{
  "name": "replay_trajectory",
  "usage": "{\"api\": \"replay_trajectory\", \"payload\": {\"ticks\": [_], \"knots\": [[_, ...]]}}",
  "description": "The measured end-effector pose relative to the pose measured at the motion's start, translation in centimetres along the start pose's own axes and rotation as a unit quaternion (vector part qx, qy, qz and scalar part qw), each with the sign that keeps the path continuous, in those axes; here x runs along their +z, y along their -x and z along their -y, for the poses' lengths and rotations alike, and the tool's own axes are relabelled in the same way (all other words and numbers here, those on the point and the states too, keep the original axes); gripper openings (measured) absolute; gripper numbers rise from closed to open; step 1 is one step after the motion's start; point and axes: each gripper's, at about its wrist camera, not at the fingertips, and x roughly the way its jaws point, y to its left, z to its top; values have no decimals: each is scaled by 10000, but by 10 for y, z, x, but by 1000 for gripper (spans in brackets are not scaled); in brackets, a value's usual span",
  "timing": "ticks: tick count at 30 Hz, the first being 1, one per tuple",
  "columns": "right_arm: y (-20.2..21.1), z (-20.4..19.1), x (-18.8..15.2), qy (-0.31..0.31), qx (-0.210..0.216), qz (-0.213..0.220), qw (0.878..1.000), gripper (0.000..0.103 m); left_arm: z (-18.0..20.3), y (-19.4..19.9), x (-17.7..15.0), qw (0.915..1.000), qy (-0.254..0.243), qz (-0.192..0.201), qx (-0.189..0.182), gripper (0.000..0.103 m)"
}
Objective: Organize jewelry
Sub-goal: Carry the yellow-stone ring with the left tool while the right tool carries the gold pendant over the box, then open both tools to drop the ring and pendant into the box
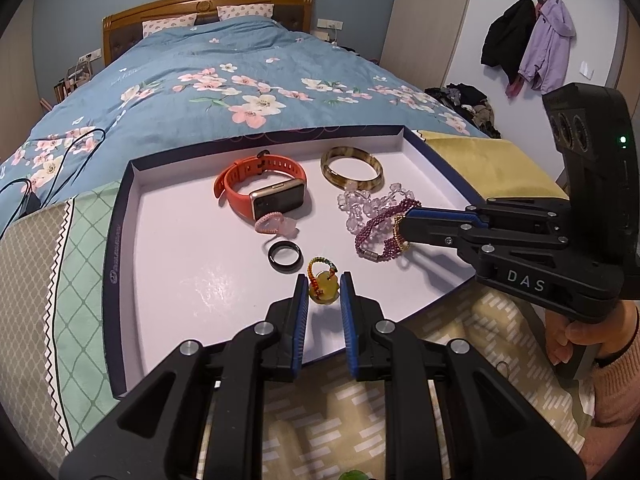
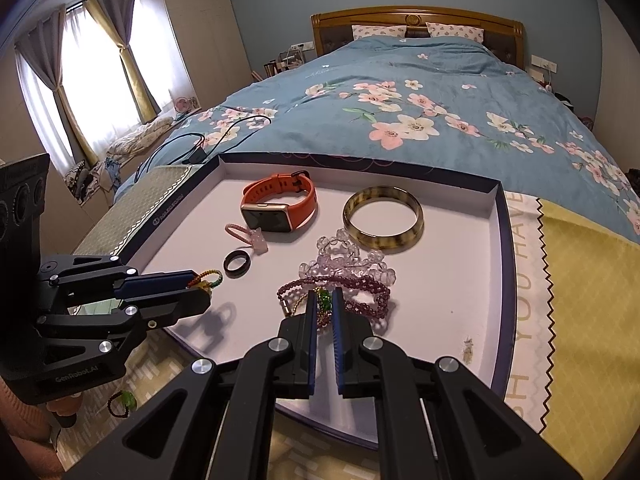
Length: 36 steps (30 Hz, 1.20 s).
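A shallow white tray [image 1: 168,280] with a dark rim lies on the bed's end. In it are an orange smartwatch [image 1: 264,190], a horn-coloured bangle [image 1: 351,168], a pink charm [image 1: 276,225], a black ring [image 1: 285,255], clear beads [image 1: 360,204] and a purple bead bracelet [image 1: 380,232]. My left gripper [image 1: 324,292] is shut on a yellow pendant with a coloured cord [image 1: 322,286], just above the tray. My right gripper [image 2: 323,303] is shut on a green-beaded piece with a gold chain [image 2: 323,300], over the purple bracelet [image 2: 360,286].
The tray sits on patterned cloths [image 1: 60,264] over a blue floral quilt [image 1: 240,80]. Black cables [image 1: 52,168] lie on the quilt at left. A yellow cloth [image 2: 580,280] lies right of the tray. A small beaded loop [image 2: 122,402] lies on the cloth near the tray's front.
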Motion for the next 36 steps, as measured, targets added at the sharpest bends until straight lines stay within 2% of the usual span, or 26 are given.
{"api": "replay_trajectory", "payload": {"ticks": [11,19,22,25,27,36], "knots": [[1,-1,1,-2,-24,46,10000,7,-2,-10,1,9999,62,-102,18,16],[11,-2,0,-30,30,163,9999,12,-4,-14,1,9999,101,-100,59,17],[17,-3,-1,-11,44,214,9998,17,-3,-12,0,9999,104,-51,77,17],[26,-5,-3,1,76,295,9995,22,-2,-4,0,9998,51,88,157,26],[33,-6,-5,30,37,368,9993,31,0,4,-1,9994,-15,200,264,30],[57,-8,-29,191,23,350,9992,38,7,53,-15,9970,-300,671,252,42]]}}
